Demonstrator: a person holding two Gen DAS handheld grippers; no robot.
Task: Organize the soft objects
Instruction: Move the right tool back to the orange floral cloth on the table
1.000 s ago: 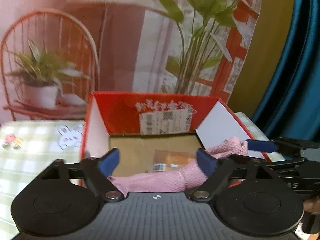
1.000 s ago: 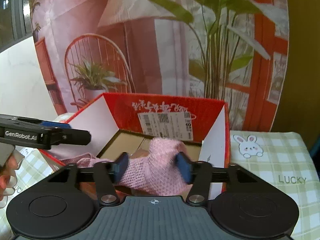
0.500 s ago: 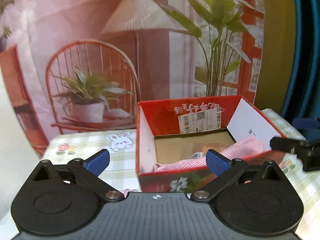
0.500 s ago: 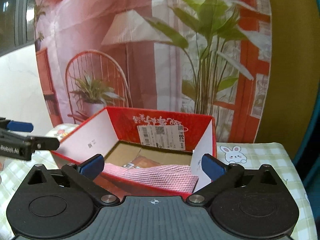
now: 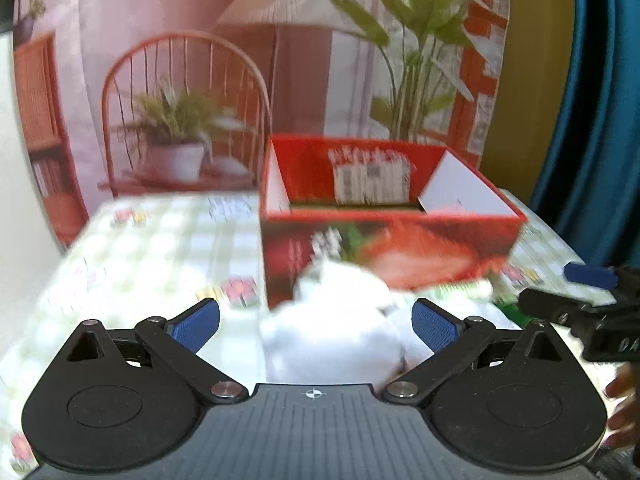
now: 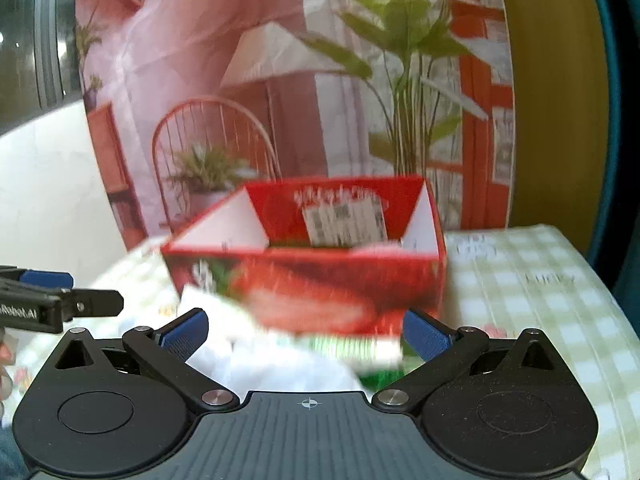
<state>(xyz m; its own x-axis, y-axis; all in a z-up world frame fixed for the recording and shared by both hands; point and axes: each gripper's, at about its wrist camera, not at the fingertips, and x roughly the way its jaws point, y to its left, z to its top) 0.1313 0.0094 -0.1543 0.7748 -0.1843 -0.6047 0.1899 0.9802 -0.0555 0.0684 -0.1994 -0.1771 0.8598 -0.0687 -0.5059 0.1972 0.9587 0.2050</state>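
A red cardboard box (image 5: 384, 248) stands on the checked tablecloth; it also shows in the right wrist view (image 6: 320, 280). A white soft cloth (image 5: 340, 328) with a green-striped edge (image 5: 460, 292) lies on the table in front of the box, seen blurred in the right wrist view (image 6: 280, 360). My left gripper (image 5: 316, 324) is open, back from the box, with the white cloth between its fingers but not gripped. My right gripper (image 6: 304, 330) is open above the cloth's green-striped edge (image 6: 352, 350). The box's inside is mostly hidden by its front wall.
The checked tablecloth (image 5: 160, 248) extends left of the box and right of it (image 6: 540, 300). A printed backdrop with a chair and plants stands behind the table. A blue curtain (image 5: 592, 120) hangs at the right. Each gripper shows at the other view's edge.
Both grippers let go of the pink knitted cloth in the box, opened, and pulled back and down. They now hover over the white cloth in front of the box.
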